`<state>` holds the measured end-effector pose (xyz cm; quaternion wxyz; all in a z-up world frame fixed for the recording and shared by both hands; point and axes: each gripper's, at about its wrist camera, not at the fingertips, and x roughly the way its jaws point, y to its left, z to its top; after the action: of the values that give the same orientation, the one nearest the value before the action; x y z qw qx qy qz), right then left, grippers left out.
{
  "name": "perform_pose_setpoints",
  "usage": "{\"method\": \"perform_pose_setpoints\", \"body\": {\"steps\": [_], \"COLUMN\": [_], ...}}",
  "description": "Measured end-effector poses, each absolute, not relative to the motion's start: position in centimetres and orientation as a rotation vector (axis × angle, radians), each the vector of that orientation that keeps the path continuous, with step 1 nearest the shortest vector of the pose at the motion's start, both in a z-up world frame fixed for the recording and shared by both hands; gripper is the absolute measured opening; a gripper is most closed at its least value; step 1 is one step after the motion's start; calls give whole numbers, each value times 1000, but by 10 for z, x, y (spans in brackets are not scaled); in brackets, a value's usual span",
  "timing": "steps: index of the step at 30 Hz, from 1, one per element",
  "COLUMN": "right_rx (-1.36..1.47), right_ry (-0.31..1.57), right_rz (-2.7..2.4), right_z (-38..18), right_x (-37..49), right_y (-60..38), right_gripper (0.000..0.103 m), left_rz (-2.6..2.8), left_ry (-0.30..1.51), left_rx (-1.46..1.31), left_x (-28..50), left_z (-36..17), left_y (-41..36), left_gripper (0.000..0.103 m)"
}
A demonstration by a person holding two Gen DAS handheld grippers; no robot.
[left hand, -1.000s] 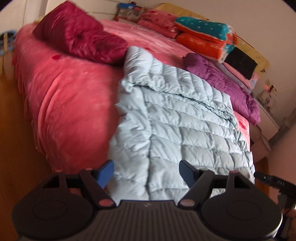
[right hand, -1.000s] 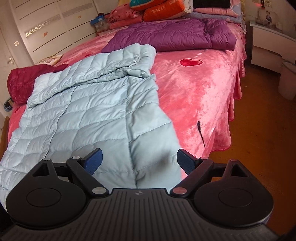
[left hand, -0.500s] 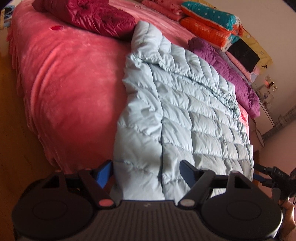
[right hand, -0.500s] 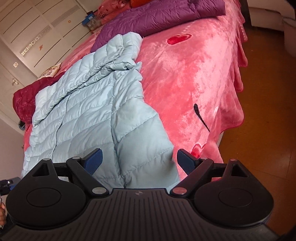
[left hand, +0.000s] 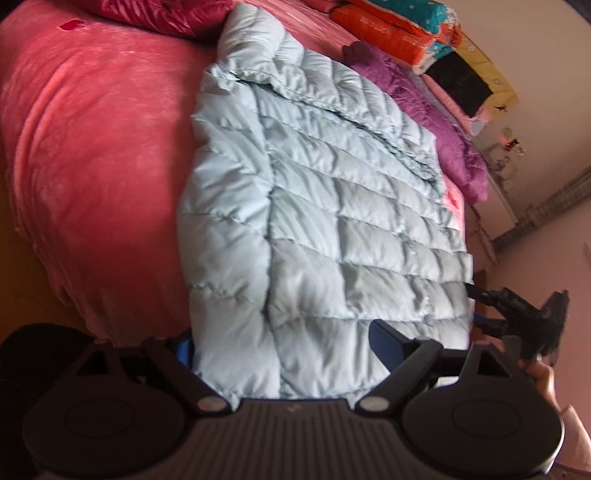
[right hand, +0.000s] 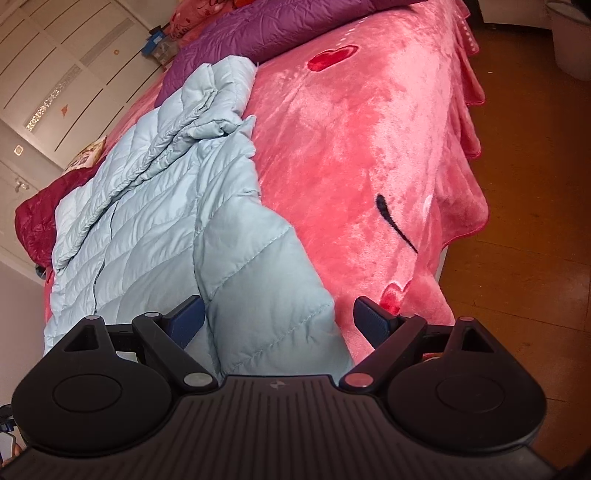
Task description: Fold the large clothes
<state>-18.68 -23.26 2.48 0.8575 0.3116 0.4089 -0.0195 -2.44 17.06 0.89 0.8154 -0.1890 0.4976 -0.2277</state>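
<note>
A pale blue quilted down jacket (left hand: 332,206) lies spread on the pink bed, its hem hanging over the near edge. My left gripper (left hand: 284,341) sits low at that hem, its jaws opening, and the lower left corner of the jacket lies between the blue fingers (left hand: 384,338) without being pinched. In the right wrist view the jacket (right hand: 155,206) shows its other side. My right gripper (right hand: 279,319) stands open around the lower right corner, the cloth loose between its blue pads (right hand: 371,319). The right gripper (left hand: 524,317) also appears at the left view's right edge.
The bed wears a pink plush blanket (right hand: 369,147) with red hearts. A dark red jacket (left hand: 155,14) and a purple jacket (left hand: 417,96) lie on either side of the blue one. Folded bedding (left hand: 395,26) is stacked at the headboard. Wooden floor (right hand: 528,221) runs along the bed; white wardrobes (right hand: 55,55) stand behind.
Both grippers have dropped and tipped down toward the jacket's hem. The corners of the jacket now lie between their fingers. The left jaws stand a little wider.
</note>
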Motion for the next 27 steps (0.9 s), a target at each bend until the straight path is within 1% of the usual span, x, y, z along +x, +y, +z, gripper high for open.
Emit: {"method": "perform_pose_setpoints", "body": {"steps": [4, 7, 14, 16, 18, 19, 21, 22, 23, 27], "right_rx": [631, 615, 732, 724, 734, 743, 757, 761, 764, 771], "right_ry": [886, 906, 966, 973, 987, 994, 1002, 1004, 1005, 976], "right_rz": [34, 66, 52, 60, 72, 81, 104, 120, 143, 249], "right_z": [21, 21, 5, 7, 8, 9, 12, 14, 16, 27], "right_x": [-178, -175, -169, -169, -169, -170, -172, -173, -174, -181], "right_y": [-222, -217, -230, -227, -225, -225, -224, -222, -220, -211], "right_gripper": [103, 103, 103, 103, 103, 103, 103, 103, 103, 103], "left_rz": [-582, -592, -581, -587, -595, -596, -590, -582, -574, -572], "left_ry": [1071, 1076, 1088, 1083, 1080, 1080, 1087, 1093, 1097, 1093], "left_rx": [-464, -441, -427, -427, -433, -437, -446, -450, -454, -483], "left_x": [-27, -28, -28, -28, -29, -29, -28, -27, -26, -24], "left_z": [8, 8, 4, 5, 5, 5, 3, 2, 1, -1], "left_y": [168, 163, 159, 159, 160, 161, 162, 163, 164, 166], "left_gripper": [89, 89, 88, 80, 66, 63, 49, 45, 37, 25]}}
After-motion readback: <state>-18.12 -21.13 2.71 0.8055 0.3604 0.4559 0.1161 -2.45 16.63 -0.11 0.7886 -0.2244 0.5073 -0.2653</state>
